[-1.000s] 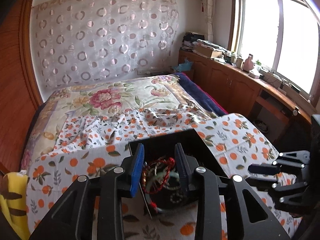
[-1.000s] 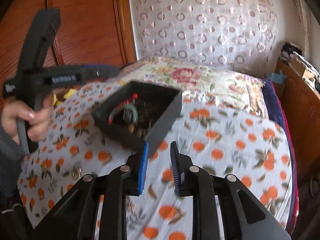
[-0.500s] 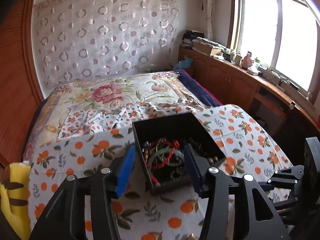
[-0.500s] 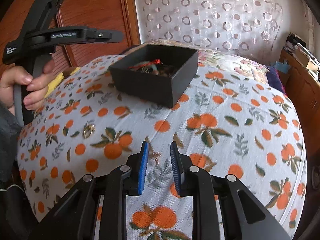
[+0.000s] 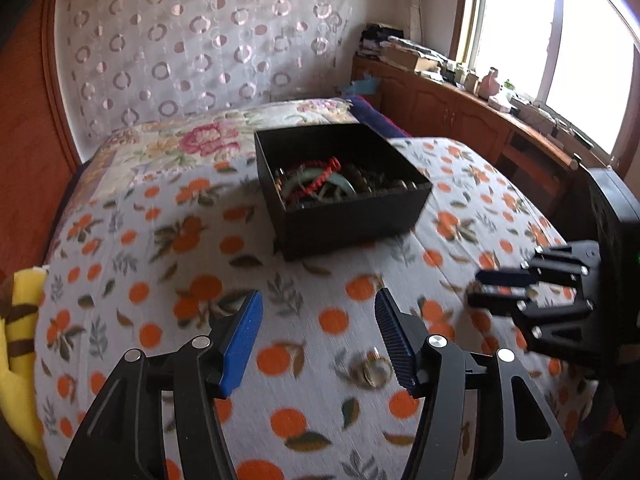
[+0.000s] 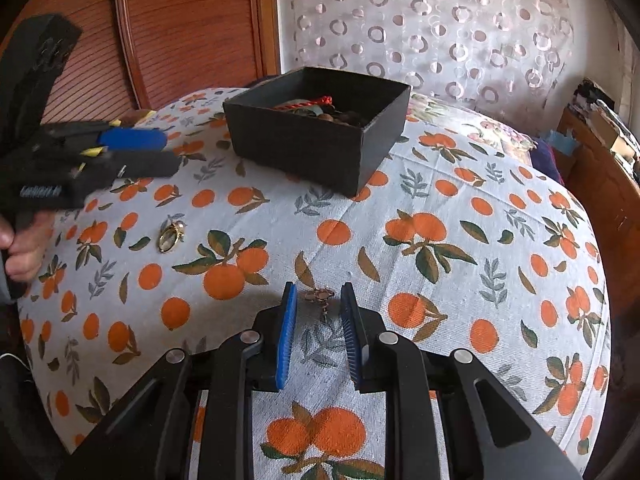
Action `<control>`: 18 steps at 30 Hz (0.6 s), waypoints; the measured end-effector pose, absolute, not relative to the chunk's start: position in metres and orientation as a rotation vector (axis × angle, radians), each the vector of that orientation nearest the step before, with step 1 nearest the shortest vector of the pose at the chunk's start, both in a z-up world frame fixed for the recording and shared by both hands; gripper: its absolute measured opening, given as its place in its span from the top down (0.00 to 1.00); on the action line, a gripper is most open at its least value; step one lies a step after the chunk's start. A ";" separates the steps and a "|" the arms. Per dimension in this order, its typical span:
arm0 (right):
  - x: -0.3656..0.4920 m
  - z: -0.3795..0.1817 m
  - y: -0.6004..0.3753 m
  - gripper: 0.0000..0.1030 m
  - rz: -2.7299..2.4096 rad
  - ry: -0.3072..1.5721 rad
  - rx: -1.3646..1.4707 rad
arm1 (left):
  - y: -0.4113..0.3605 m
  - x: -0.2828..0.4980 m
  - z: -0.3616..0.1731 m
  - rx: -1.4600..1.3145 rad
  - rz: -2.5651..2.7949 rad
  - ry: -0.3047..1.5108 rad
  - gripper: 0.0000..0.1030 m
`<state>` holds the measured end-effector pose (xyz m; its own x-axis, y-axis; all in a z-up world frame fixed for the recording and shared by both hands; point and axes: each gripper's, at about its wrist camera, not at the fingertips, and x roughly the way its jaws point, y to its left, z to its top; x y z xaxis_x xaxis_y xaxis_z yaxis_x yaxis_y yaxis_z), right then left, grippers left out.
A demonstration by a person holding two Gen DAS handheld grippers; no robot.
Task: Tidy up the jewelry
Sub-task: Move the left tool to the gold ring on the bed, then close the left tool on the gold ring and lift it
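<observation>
Gold ring (image 5: 372,368) lies on the cloth (image 5: 312,280) well short of the box (image 5: 340,188); my left gripper (image 5: 318,336) is spread wide above it and should drop squarely. My right gripper (image 6: 318,320), part-open, brackets an earring (image 6: 319,295), also short of the box (image 6: 316,136); close gently.

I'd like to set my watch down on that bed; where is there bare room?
The cloth right of the box, toward the far edge, lies bare. It is crowded nearer: a gold ring by the left gripper, and a small clasp between the right gripper fingers.
</observation>
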<state>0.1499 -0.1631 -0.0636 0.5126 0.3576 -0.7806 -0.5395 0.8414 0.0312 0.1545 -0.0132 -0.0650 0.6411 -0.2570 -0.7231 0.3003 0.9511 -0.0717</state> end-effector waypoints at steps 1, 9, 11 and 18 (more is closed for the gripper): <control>0.151 -0.064 -0.162 0.77 0.547 0.880 -0.229 | -0.015 0.152 -0.068 0.059 -0.322 0.823 0.46; 0.149 -0.062 -0.162 0.84 0.564 0.871 -0.213 | -0.028 0.139 -0.083 0.082 -0.362 0.867 0.46; 0.150 -0.061 -0.163 0.84 0.565 0.866 -0.204 | -0.031 0.138 -0.085 0.086 -0.367 0.869 0.46; 0.148 -0.056 -0.167 0.84 0.570 0.853 -0.184 | -0.042 0.134 -0.092 0.113 -0.397 0.883 0.58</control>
<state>0.1484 -0.1667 -0.0558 0.5197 0.4010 -0.7543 -0.5439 0.8362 0.0698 0.1343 -0.0422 -0.0916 0.5668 -0.2911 -0.7707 0.3835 0.9212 -0.0659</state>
